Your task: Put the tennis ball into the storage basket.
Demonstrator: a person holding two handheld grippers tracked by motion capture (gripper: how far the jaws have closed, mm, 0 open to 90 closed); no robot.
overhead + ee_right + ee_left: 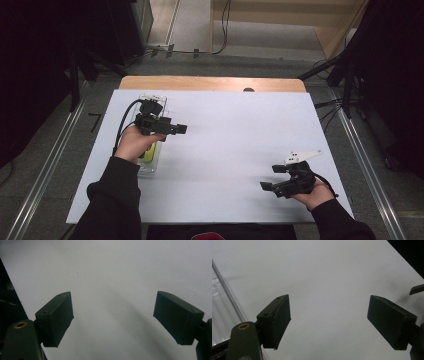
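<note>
My left gripper [181,129] is held above the left part of the white table [230,130] and points right. Its jaws stand wide apart with nothing between them [328,320]. Under that hand lies a long clear plastic container [149,168] with a yellow-green item [150,151] inside, mostly hidden by the hand. My right gripper [270,177] is low near the front right and points left, a pale three-cornered plate [302,156] on top. It is open too, with bare white surface between its jaws [113,320].
The clear container's edge [222,300] shows at the left of the left gripper view. A wooden strip [210,83] runs along the table's far edge. Metal rails [47,165] and cables lie on the floor at both sides.
</note>
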